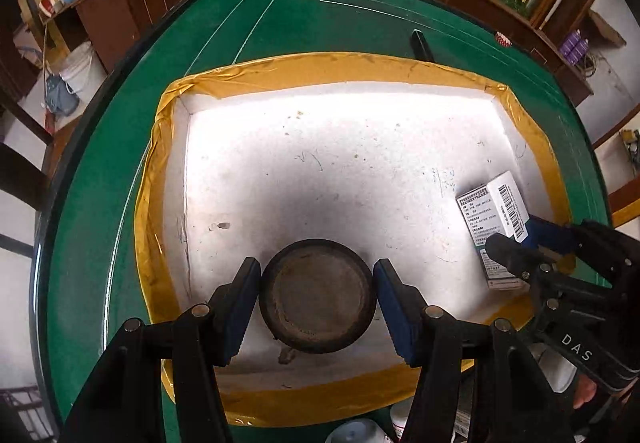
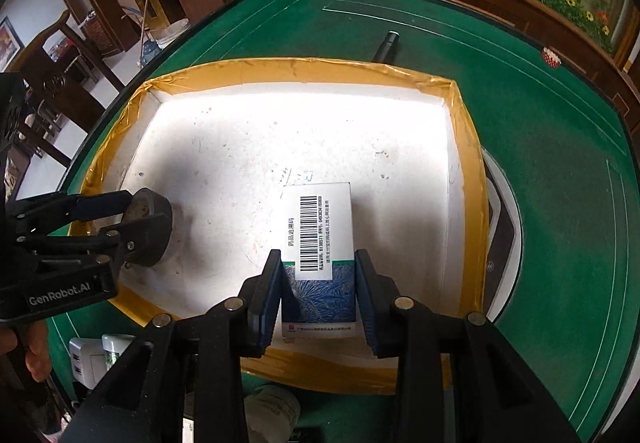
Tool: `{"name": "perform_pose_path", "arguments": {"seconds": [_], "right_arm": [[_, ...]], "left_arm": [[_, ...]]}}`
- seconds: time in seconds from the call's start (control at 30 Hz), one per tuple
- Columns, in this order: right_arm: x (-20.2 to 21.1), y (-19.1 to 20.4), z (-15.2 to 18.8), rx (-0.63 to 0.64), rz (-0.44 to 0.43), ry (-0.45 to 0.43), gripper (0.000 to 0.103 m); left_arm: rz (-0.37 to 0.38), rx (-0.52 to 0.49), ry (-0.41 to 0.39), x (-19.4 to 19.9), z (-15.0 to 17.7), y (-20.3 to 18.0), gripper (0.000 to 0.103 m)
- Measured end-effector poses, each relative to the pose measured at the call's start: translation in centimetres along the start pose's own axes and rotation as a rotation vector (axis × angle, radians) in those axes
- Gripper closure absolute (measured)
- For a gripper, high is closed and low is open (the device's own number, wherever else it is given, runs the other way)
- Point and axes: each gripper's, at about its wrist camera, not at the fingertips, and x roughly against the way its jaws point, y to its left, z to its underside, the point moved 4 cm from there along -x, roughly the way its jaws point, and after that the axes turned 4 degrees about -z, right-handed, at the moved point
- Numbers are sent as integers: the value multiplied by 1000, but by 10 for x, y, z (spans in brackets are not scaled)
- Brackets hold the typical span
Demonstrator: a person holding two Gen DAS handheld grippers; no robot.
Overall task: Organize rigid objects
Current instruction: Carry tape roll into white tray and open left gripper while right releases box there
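- The left claw (image 1: 318, 303) is closed on the round tin (image 1: 318, 295), holding it by its sides, low over the near edge of the tray (image 1: 344, 63); the floor lies straight below.
- The right claw (image 2: 318, 299) grips the box (image 2: 318, 243) near the tray's right edge; its long axis runs away from the claw, toward the far edge.
- The two items are well apart; I judge each may be put down where it is.

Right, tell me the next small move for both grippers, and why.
Probably lower both a little further, then open. The left gripper holds the round black tin and the right gripper holds the medicine box over the white floor of the yellow-taped tray; whether either touches the floor isn't clear.
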Motion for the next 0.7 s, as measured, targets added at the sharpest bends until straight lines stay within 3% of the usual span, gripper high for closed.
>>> {"name": "perform_pose_path", "arguments": {"seconds": [0.27,0.37,0.43,0.7], "right_arm": [[-5,0,2,-17,0,1,68],[-3,0,2,-22,-2,-2,65],[-1,0,1,-24,-2,-5,56],[12,-1,-1,-20,5,-33,52]], "left_arm": [[-14,-7,-1,1,1,1,41],[-15,-2,2,1,1,1,41],[-14,1,7,1,2,1,41],[-13,4,-6,9,4,0,34]]}}
